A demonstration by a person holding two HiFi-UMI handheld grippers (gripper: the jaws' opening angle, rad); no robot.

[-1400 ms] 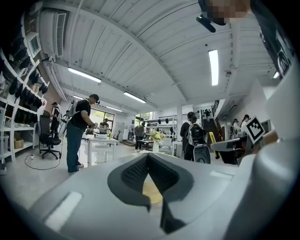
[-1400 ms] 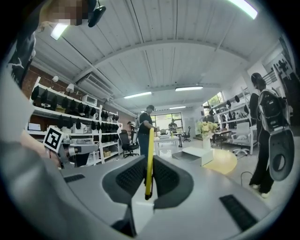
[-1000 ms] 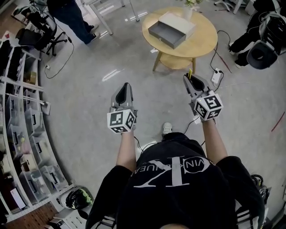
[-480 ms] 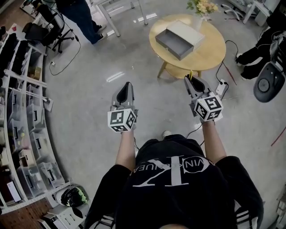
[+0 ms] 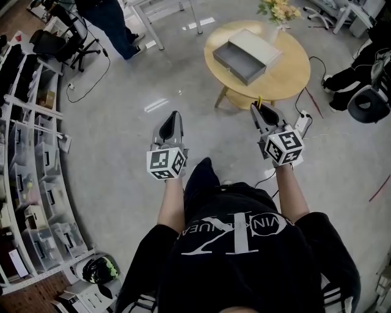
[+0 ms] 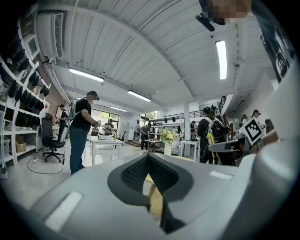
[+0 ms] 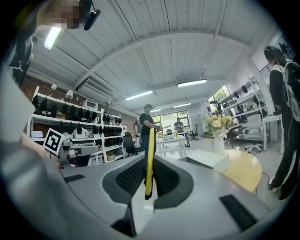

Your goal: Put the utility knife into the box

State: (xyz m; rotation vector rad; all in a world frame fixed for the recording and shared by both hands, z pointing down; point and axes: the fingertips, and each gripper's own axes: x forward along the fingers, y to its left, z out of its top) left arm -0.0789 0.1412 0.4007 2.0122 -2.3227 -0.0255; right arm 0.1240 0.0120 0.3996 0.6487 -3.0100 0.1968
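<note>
A thin yellow utility knife (image 7: 149,159) stands upright between the jaws of my right gripper (image 7: 147,161), which is shut on it. In the head view its yellow tip (image 5: 258,100) pokes out past the right gripper (image 5: 259,110). The box (image 5: 247,47), an open grey drawer-like tray, lies on a round wooden table (image 5: 287,73) ahead and slightly right; in the right gripper view the box (image 7: 205,160) sits to the right on that table (image 7: 244,171). My left gripper (image 5: 173,117) hangs over bare floor, shut with nothing in it (image 6: 147,157).
A vase of flowers (image 5: 277,10) stands at the table's far edge. A power strip (image 5: 302,120) and cables lie beside the right gripper. Storage shelves (image 5: 27,159) line the left. A person (image 5: 110,21) and an office chair (image 5: 58,36) are at the far left.
The view has shifted so the table sits a little more central. The person's dark-clad leg now reaches forward between the two grippers. Both grippers keep their hold and pose.
</note>
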